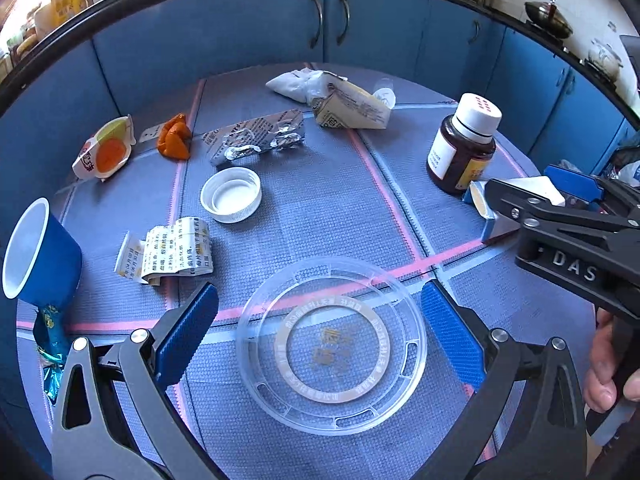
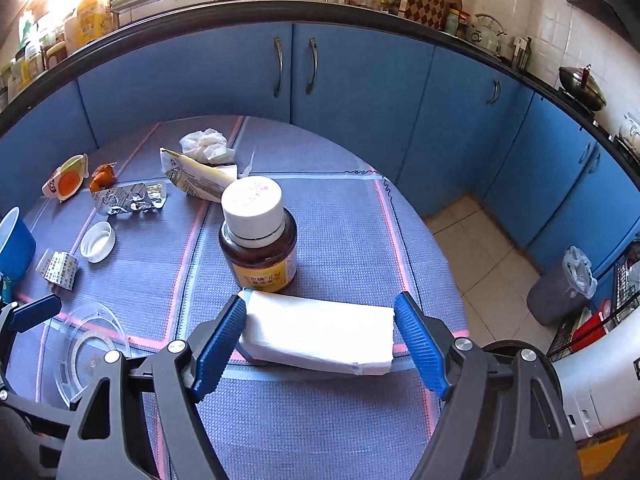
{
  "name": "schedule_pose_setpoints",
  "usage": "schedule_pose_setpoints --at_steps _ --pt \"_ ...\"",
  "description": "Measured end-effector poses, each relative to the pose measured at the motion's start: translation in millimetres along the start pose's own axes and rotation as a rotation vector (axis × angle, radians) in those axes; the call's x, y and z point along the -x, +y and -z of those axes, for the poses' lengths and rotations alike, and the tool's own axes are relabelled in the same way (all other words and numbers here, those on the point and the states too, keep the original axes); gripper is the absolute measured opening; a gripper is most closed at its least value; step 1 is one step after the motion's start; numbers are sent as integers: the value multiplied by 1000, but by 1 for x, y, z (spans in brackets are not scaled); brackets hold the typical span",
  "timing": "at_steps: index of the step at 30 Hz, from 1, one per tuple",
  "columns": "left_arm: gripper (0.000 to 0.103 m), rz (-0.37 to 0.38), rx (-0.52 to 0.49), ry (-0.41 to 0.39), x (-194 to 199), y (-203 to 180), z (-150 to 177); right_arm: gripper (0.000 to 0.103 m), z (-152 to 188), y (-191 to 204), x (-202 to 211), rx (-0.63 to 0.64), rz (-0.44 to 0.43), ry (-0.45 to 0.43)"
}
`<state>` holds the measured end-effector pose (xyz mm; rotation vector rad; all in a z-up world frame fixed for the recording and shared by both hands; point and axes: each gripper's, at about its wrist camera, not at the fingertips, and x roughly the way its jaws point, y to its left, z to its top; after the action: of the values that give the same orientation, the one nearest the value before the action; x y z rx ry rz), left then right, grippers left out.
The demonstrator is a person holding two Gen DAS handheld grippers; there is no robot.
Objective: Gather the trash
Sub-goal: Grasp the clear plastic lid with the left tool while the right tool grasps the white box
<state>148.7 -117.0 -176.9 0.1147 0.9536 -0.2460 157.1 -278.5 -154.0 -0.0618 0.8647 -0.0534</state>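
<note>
The left gripper [image 1: 320,328] points steeply downward, its two blue-padded fingers [image 1: 186,336] spread wide apart, with nothing pressed between the pads. The right gripper [image 2: 320,340] is also tilted downward, its jaws standing wide; its blue pads [image 2: 220,344] are set on either side of a white packet [image 2: 320,332], the left pad close against one end, the right pad just off the other. In the left wrist view, a hand [image 1: 608,364] is wrapped around the right gripper's black handle at the right edge.
</note>
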Motion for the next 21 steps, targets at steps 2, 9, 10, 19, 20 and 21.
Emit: schedule_pose_setpoints --at_steps 2,9,10,19,20,21 --pt "100 14 16 13 0 2 1 75 0 0 1 2 2 1" --pt "100 -1 5 19 2 0 4 75 2 -1 3 9 20 -4" --pt "100 -8 6 27 0 0 5 75 2 -1 4 9 29 -6" --pt "89 -57 20 31 -2 9 5 75 8 -16 7 -57 -19 24" --pt "89 -69 25 28 -2 11 5 75 8 -17 7 -67 -36 34" --pt "89 -71 28 26 -2 13 5 75 9 -19 8 -81 -62 33"
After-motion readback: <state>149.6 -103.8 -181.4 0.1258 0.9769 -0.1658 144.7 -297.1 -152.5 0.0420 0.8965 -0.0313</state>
